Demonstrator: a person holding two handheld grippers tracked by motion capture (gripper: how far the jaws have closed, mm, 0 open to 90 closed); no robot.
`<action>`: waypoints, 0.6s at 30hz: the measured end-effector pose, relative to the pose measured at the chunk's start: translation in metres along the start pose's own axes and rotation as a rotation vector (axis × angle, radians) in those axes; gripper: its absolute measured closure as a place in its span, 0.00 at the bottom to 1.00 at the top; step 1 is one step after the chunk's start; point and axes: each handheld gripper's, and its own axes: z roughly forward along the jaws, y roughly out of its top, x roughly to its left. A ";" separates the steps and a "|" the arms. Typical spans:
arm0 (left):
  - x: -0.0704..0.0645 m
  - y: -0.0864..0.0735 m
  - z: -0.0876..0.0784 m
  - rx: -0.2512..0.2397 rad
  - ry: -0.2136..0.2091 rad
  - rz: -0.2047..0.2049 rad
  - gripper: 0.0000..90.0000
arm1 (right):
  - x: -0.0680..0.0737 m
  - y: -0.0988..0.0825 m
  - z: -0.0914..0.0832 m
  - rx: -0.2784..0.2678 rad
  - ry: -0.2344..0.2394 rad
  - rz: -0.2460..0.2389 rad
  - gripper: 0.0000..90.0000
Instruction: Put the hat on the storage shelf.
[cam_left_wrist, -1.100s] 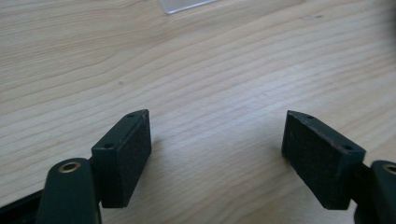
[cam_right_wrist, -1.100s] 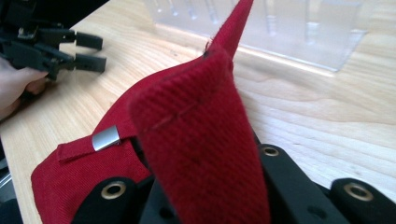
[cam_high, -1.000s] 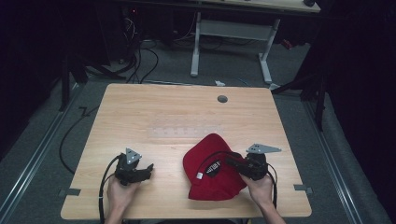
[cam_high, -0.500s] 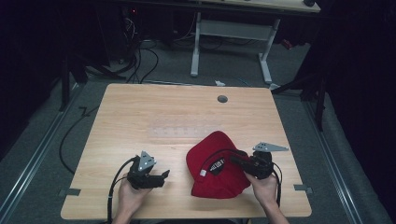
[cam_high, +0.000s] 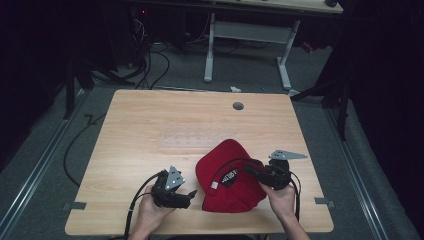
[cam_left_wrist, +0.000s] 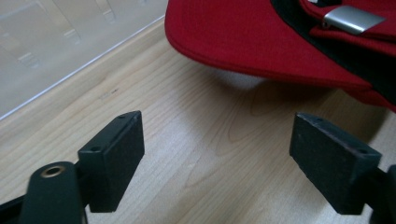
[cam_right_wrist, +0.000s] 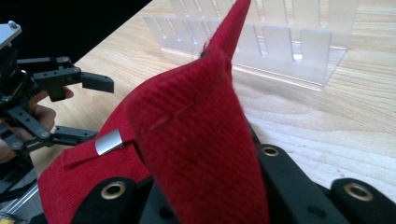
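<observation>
wooden table (cam_high: 150, 130) spreads wide under the high view, a small grey round fitting (cam_high: 238, 106) set in its far edge. a clear plastic rack (cam_right_wrist: 280, 42) with upright dividers lies on the wood beyond the cap. red cap (cam_high: 227, 175) rests on the near right part of the table, upside down, its black lining and white label facing up. right gripper (cam_high: 255, 172) is clamped tight on the cap's fabric, which rises in a fold between its jaws in the right gripper view. left gripper (cam_high: 186, 196) sits just beside the cap's left edge, its jaws spread wide with nothing between them, bare wood showing in the gap. a small silver buckle (cam_right_wrist: 109, 141) sits on the cap's back strap.
</observation>
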 end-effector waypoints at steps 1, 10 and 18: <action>-0.001 0.000 0.000 0.002 -0.010 0.000 0.22 | 0.001 0.000 0.000 0.003 0.003 0.004 0.94; -0.009 -0.002 0.003 -0.002 -0.022 0.030 0.22 | 0.005 0.007 0.004 0.017 0.030 0.004 0.94; -0.015 -0.001 0.005 -0.012 -0.027 0.076 0.18 | 0.010 0.014 0.007 0.038 0.034 0.008 0.94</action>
